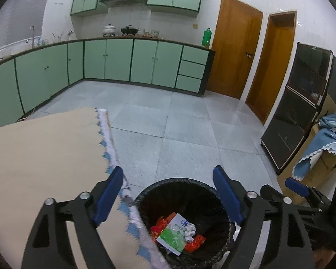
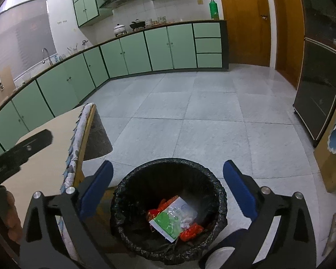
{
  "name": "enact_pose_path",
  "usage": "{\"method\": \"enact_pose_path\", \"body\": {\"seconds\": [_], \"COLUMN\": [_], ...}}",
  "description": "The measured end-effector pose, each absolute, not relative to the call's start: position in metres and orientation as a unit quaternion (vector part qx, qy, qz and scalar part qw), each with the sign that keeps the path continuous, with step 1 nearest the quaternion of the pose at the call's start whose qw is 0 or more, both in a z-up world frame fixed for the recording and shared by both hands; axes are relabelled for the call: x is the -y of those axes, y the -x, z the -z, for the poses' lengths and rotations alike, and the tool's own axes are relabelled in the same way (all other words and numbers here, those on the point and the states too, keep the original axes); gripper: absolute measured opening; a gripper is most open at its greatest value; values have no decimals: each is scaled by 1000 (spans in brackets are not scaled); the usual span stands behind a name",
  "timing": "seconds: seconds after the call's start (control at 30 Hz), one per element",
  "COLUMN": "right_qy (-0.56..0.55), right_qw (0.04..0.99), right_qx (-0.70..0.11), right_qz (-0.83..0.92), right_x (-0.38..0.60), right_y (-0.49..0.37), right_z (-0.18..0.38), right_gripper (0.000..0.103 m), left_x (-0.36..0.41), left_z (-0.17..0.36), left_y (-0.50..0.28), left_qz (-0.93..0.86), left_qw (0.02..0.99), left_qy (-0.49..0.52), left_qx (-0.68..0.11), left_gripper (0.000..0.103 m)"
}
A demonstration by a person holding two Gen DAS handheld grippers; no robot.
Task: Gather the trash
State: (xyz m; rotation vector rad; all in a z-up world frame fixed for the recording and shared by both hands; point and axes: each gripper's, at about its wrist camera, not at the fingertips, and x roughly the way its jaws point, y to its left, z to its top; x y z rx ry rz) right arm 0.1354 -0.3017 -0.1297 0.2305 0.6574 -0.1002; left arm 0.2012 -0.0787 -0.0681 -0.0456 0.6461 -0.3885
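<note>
Black-lined bin [image 2: 168, 210] on grey floor tiles, just beside the table [image 2: 44, 157] edge. Inside the bin: green-and-white packet [image 2: 168, 224], red wrappers [image 2: 190, 233], crumpled white paper [image 1: 189, 229]. Above the bin, left gripper [image 1: 168, 199] and right gripper [image 2: 168, 192], jaws spread wide, nothing held.

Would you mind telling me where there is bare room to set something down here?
The beige tabletop left of the black-lined bin is bare up to its patterned cloth edge. The grey tiled floor is free between bin and green cabinets. The bin holds wrappers.
</note>
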Motion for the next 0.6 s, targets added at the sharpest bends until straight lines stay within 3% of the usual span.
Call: {"method": "enact_pose_path", "body": {"seconds": [0.6], "right_qy": [-118], "right_qw": [943], "right_qx": [-311], "right_qz": [-3], "right_x": [261], "right_y": [-57], "right_z": [63], "right_gripper": [98], "left_x": [18], "left_z": [21], "left_y": [-112], "left_qz": [156], "left_qw": [944], "left_qy": [2], "left_qx": [-290], "left_gripper": [96]}}
